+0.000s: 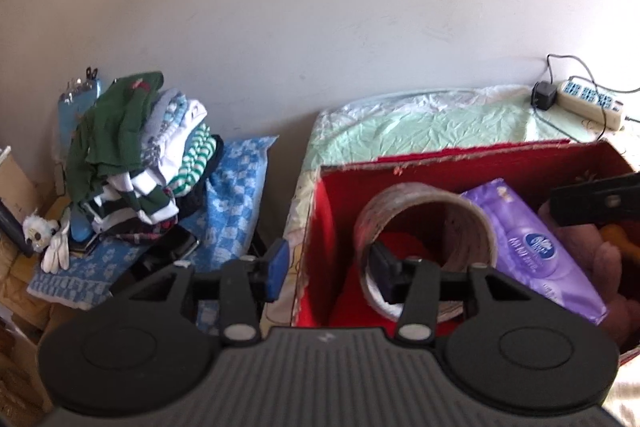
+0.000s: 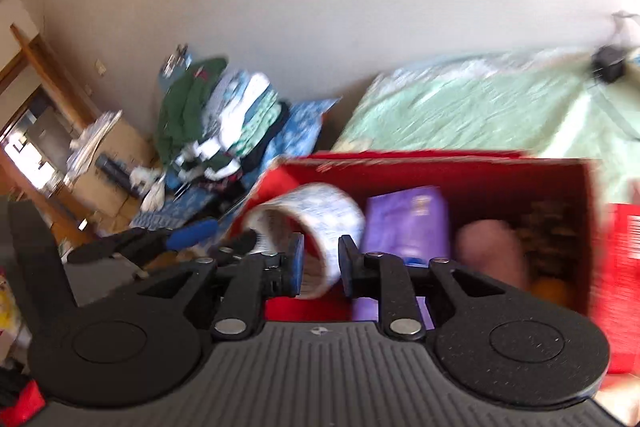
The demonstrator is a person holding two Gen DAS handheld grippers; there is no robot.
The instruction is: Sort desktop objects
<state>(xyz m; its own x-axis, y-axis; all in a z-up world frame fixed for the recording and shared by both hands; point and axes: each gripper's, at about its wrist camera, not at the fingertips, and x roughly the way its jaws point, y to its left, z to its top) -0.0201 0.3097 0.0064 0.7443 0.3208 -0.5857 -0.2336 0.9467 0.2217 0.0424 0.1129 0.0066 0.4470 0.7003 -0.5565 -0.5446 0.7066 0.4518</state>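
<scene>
A red cardboard box [image 1: 320, 227] stands on the table. Inside it lie a large tape roll [image 1: 424, 203], a purple tissue pack [image 1: 532, 251] and a brownish plush toy [image 1: 616, 259]. My left gripper [image 1: 328, 271] is open; its left finger [image 1: 276, 263] is outside the box wall and its right finger sits inside the roll's hole. In the right wrist view the box [image 2: 560, 183], tape roll [image 2: 320, 215], tissue pack [image 2: 408, 223] and plush [image 2: 492, 251] show, blurred. My right gripper [image 2: 320, 263] is open and empty, just in front of the roll.
A pale green cloth [image 1: 420, 123] covers the table behind the box. A power strip [image 1: 588, 103] with a black adapter [image 1: 544, 95] lies at the back right. A pile of folded clothes [image 1: 140, 155] on a blue checked cloth sits left of the table. The left gripper shows in the right wrist view [image 2: 160, 239].
</scene>
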